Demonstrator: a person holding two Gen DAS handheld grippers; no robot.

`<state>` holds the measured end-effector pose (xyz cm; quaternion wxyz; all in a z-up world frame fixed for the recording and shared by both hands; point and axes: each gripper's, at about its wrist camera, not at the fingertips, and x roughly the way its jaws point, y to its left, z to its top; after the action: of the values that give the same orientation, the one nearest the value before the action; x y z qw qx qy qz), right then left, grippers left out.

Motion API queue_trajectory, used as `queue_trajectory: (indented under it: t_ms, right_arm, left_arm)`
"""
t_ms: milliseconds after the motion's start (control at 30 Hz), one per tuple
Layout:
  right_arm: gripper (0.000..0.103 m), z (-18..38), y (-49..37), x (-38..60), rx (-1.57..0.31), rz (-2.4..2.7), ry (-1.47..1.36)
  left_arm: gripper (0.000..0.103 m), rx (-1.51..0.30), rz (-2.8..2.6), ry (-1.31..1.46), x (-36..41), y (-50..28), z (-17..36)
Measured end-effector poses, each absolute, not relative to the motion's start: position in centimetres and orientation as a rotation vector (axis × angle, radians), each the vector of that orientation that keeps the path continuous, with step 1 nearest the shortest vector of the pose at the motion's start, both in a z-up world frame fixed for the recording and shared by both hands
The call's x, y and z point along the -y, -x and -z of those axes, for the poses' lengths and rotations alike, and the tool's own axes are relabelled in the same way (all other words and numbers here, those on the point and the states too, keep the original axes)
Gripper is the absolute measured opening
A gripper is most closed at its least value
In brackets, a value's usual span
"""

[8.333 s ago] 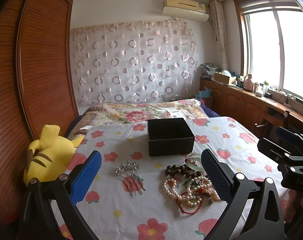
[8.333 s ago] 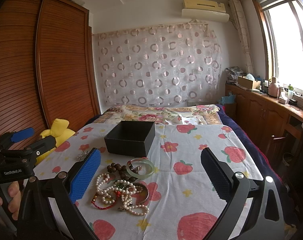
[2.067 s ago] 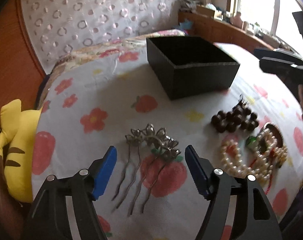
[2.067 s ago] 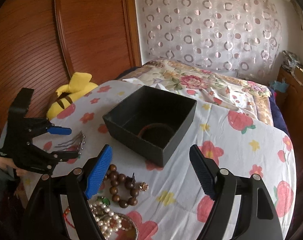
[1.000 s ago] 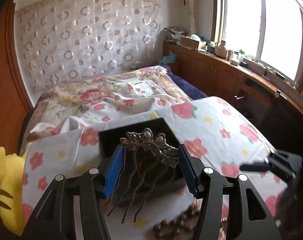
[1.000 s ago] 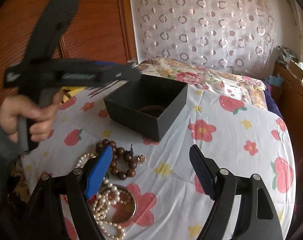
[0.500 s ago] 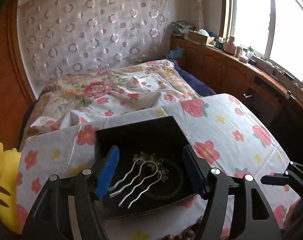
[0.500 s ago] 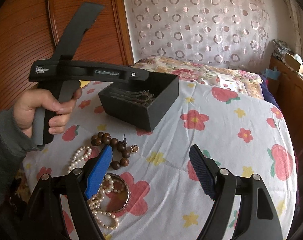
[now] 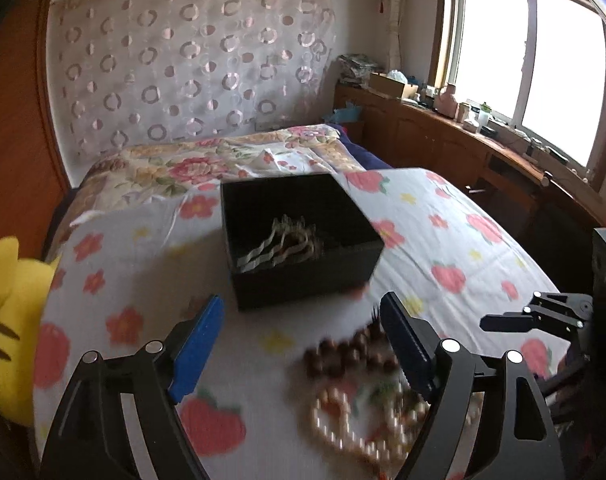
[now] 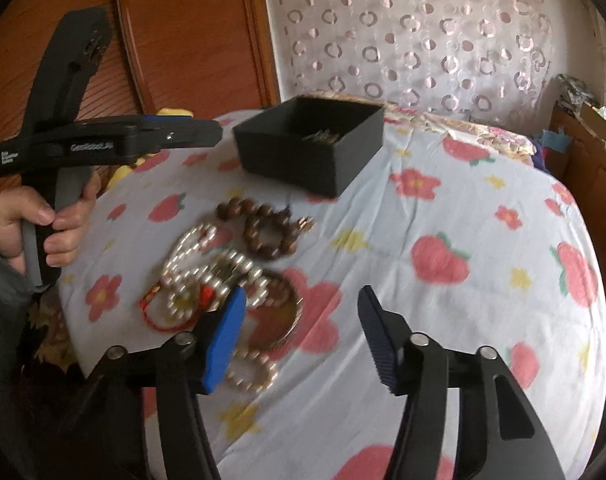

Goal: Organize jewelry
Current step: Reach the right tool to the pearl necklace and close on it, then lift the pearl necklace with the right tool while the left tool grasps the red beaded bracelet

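Observation:
A black open box [image 9: 303, 276] stands on the flower-print cloth, and a silver hair comb [image 9: 279, 244] lies inside it. My left gripper [image 9: 303, 344] hangs in front of the box, its jaws opening with nothing between them. In the right wrist view it [image 10: 215, 136] hovers left of the box [image 10: 315, 160]. My right gripper [image 10: 301, 340] is low over the jewellery pile, jaws closing, pads touching nothing. A thin bangle [image 10: 279, 320] lies on the cloth below its left finger. Pearl strands [image 10: 207, 264], a brown bead bracelet [image 10: 263, 228] and a red cord [image 10: 163, 316] lie beside it.
A yellow plush toy [image 9: 7, 320] sits at the table's left edge. A bed with a floral quilt [image 9: 207, 164] lies behind the table. A wooden wardrobe [image 10: 183, 40] stands at the left, a wooden counter [image 9: 463, 140] under the window. A hand [image 10: 43, 224] grips the left gripper's handle.
The left gripper let the hair comb drop into the box, drew back from it and opened wider. The right gripper sank towards the jewellery pile and its jaws narrowed.

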<state>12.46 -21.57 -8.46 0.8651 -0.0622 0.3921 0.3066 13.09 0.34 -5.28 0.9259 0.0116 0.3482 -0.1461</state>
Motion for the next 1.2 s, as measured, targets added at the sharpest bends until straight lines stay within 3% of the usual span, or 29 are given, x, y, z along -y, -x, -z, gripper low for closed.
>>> queue_trajectory:
  t_ms: [233,800,967,1200]
  right_arm:
    - [0.046,8.6,-10.7,18.9,-0.837,-0.725,0.151]
    - [0.044,9.4,-12.9,16.1,-0.885,-0.721,0.199]
    - [0.038,9.4,-12.5,16.4,-0.886,-0.733,0.207]
    - [0.009,8.8,-12.1,16.5,-0.865,-0.754,0.210]
  left_arm:
    - [0.078,-0.731,0.272,0.017,-2.1,-9.8,7.1]
    - [0.078,-0.748,0.261,0.035,-3.2,-7.0,8.7]
    - [0.078,-0.746,0.260,0.032,-3.2,-7.0,8.8]
    - [0.078,-0.745,0.258,0.029,-3.3,-6.6,8.8]
